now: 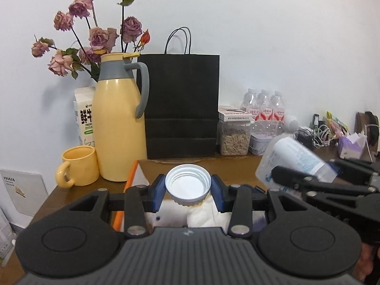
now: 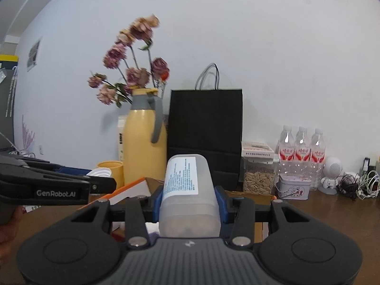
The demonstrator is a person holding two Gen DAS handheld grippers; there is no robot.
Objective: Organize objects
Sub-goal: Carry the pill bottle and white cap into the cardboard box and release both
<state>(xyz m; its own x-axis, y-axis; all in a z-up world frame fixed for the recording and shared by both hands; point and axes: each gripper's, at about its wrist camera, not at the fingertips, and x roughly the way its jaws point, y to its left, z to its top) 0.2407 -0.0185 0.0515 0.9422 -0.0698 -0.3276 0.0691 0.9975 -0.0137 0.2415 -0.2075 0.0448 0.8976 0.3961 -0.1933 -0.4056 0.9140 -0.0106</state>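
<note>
**Lid in my left, jar in my right, both up off the desk**

Left wrist view first. My left gripper (image 1: pixel 188 191) is clamped on a white screw lid (image 1: pixel 188 183) at centre frame, the blue pads (image 1: pixel 158 194) pressed against its ribbed rim on both sides, its open underside facing the camera. Below the lid I see white crumpled material inside an open cardboard box with an orange-edged flap (image 1: pixel 128 185). At mid left stands a yellow thermos jug (image 1: pixel 118 128) with a grey handle, a yellow mug (image 1: pixel 79 166) just beside it lower left, and a milk carton (image 1: pixel 83 116) behind. Dried roses (image 1: pixel 95 35) fill the upper left. A black paper bag (image 1: pixel 181 104) stands at centre against the wall. To its right, a clear canister of seeds (image 1: pixel 234 140) and three water bottles (image 1: pixel 266 109). At the right edge, my right gripper (image 1: pixel 332 180) carries a translucent plastic jar (image 1: pixel 296 159), tilted.

Now the right wrist view. The right gripper (image 2: pixel 190 206) is closed onto that translucent plastic jar (image 2: pixel 188 190) at lower centre, jaws set wide enough for its body, its printed label facing up. At the left edge my left gripper (image 2: pixel 99 178) shows side-on with the white lid (image 2: pixel 99 173) at its tips. The thermos jug (image 2: pixel 144 147), black bag (image 2: pixel 205 128), seed canister (image 2: pixel 257 180), a small tin (image 2: pixel 294 186) and the bottles (image 2: pixel 301 152) run across the wooden desk (image 2: pixel 332 209) from centre to right.
</note>
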